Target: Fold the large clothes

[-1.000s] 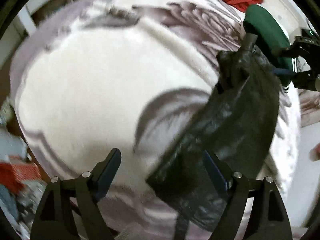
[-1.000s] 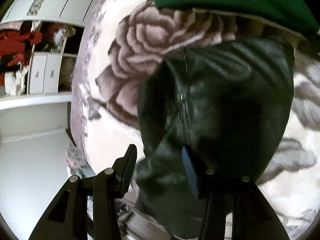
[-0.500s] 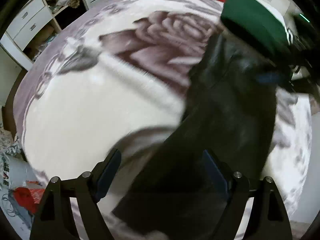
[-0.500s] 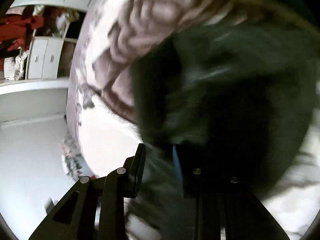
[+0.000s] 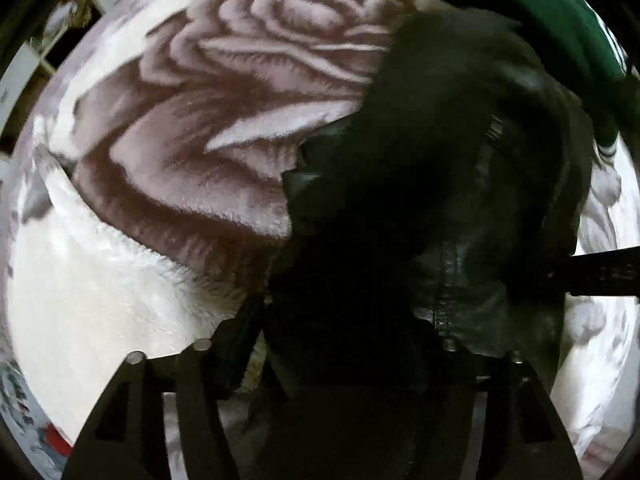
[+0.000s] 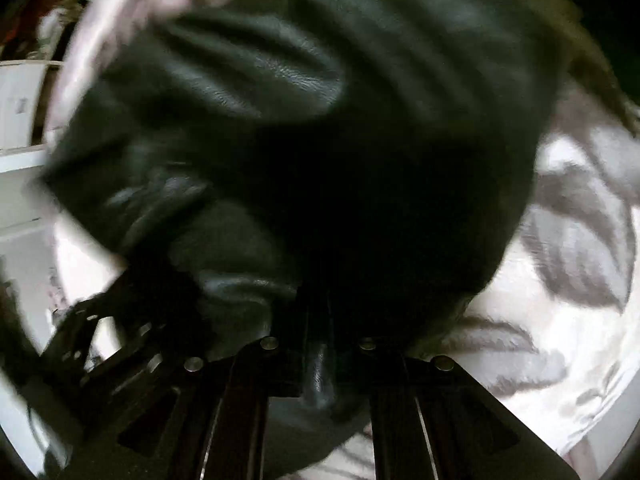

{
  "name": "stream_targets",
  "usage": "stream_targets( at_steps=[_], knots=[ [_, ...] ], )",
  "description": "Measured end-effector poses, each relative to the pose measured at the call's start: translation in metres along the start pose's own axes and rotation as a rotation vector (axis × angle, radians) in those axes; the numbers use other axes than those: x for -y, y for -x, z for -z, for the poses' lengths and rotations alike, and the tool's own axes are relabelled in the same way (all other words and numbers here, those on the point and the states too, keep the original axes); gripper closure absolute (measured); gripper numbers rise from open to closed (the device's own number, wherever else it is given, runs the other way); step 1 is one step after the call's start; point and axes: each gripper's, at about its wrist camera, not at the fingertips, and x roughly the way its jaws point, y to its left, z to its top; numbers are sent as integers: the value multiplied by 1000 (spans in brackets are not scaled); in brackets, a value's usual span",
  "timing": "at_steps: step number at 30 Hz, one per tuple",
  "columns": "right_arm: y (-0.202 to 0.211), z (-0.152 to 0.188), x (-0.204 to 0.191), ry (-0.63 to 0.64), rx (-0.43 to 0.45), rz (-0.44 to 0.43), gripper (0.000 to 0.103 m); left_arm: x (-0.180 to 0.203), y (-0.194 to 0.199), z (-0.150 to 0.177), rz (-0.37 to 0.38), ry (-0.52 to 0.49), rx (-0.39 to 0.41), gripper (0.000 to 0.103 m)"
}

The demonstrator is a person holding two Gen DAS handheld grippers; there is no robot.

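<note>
A black leather jacket (image 5: 432, 184) lies on a fluffy blanket with a large rose pattern (image 5: 224, 112). My left gripper (image 5: 340, 344) stands wide open low over the jacket's near edge, with the leather lying between its fingers. In the right wrist view the same jacket (image 6: 304, 128) fills most of the frame. My right gripper (image 6: 318, 336) is shut on a fold of the jacket's edge, and a strip of leather sticks out between its fingers. The right gripper's arm shows at the right of the left wrist view (image 5: 600, 268).
A green garment (image 5: 560, 32) lies on the blanket just beyond the jacket. White shelving (image 6: 20, 112) stands beyond the bed's left edge. Clutter lies on the floor at the lower left (image 5: 24, 432).
Both grippers have come down close to the jacket. My right gripper, open a second ago, has closed on the jacket's edge. The left has moved forward over the leather and stays open.
</note>
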Motion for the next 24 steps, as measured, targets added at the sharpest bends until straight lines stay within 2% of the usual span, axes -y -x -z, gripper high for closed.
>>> stream_targets(
  at_steps=[2, 3, 6, 9, 11, 13, 14, 16, 19, 20, 22, 24],
  knots=[
    [-14, -8, 14, -70, -23, -18, 101, -10, -8, -3, 38, 42, -6, 23],
    [-17, -12, 18, -82, -34, -29, 101, -13, -10, -5, 50, 53, -6, 21],
    [-19, -17, 32, -109, -63, -73, 102, -16, 0, -2, 82, 39, 31, 21],
    [1, -12, 41, -23, -64, -144, 100, -22, 24, 7, 147, 56, 71, 22],
    [35, 1, 58, 2, 0, -235, 85, -26, 41, 18, 200, 81, 90, 22],
    [65, 12, 86, -31, 104, -288, 37, -26, 51, 29, 208, 99, 98, 22],
    [81, 16, 109, -68, 182, -319, 31, -24, 56, 35, 205, 109, 98, 22],
    [85, 14, 138, -104, 231, -358, 28, -19, 61, 44, 186, 127, 99, 22],
    [54, -11, 174, -158, 212, -441, 28, -6, 68, 53, 122, 122, 121, 22],
    [37, -24, 181, -164, 193, -493, 28, -1, 70, 53, 92, 115, 129, 22],
    [11, -39, 173, -158, 162, -557, 26, 6, 70, 51, 57, 107, 127, 22],
    [2, -48, 163, -149, 187, -609, 26, 3, 73, 52, 36, 117, 124, 22]
  ],
)
